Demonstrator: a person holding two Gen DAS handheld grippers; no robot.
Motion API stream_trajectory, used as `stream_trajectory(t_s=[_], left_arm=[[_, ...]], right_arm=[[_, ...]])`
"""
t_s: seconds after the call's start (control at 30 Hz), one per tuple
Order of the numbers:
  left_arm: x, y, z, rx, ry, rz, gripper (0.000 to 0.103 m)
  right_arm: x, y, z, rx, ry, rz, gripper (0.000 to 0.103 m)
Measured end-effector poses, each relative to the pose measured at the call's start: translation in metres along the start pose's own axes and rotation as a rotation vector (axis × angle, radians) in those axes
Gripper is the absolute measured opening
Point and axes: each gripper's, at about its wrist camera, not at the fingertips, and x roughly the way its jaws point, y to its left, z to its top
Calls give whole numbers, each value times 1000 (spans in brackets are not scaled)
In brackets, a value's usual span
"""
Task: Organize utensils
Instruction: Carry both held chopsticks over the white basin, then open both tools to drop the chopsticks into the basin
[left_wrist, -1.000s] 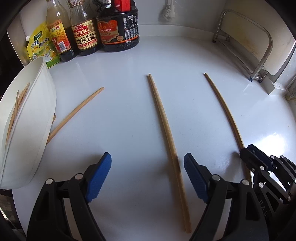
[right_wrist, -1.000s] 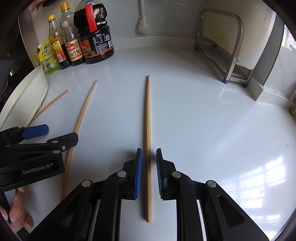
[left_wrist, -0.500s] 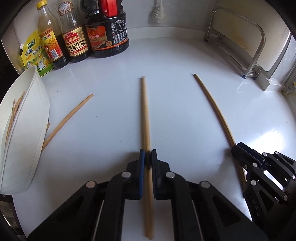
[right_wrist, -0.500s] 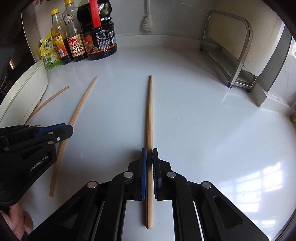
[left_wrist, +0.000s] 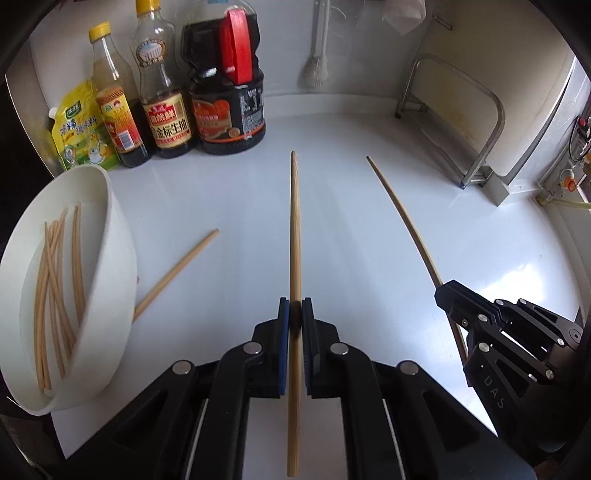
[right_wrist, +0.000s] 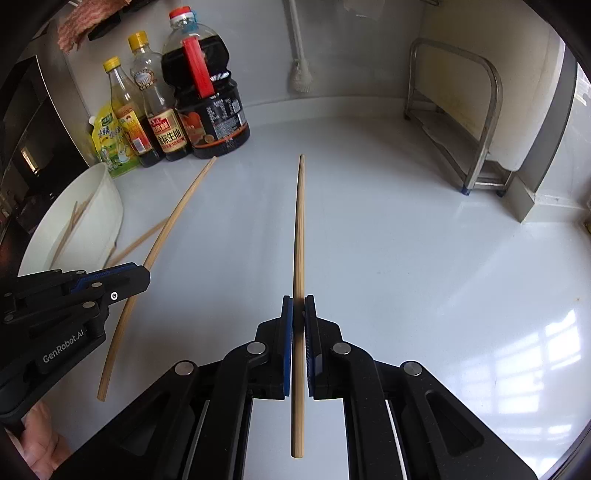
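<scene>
Two chopsticks are clamped, one in my left gripper (left_wrist: 293, 314), one in my right gripper (right_wrist: 298, 310). Third chopstick (left_wrist: 177, 271) lies beside the white bowl (left_wrist: 110, 229) at the counter's left edge. I should keep both level and tip them gently inside.

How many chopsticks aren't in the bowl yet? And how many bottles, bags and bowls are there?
Chopsticks outside the bowl: 3 (first chopstick in left gripper, second chopstick in right gripper, loose chopstick)
Bottles: 3 (yellow-capped bottle, middle bottle, big dark bottle)
Bag: 1
Bowl: 1
Total: 8
</scene>
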Motion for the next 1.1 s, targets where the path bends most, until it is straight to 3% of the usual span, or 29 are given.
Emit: stream_trajectory(t_s=[0.27, 0.47, 0.77, 1.1], left_arm=[[-55, 58, 21, -41, -109, 36, 7], [-85, 127, 22, -114, -150, 105, 7], [-91, 231, -1, -227, -92, 250, 7], [-63, 277, -6, -288, -30, 272, 7]], right_arm=[[-34, 64, 41, -62, -74, 51, 6], [-36, 135, 70, -128, -94, 158, 6], [2, 253, 91, -245, -9, 311, 6], [51, 299, 94, -278, 107, 291, 6]])
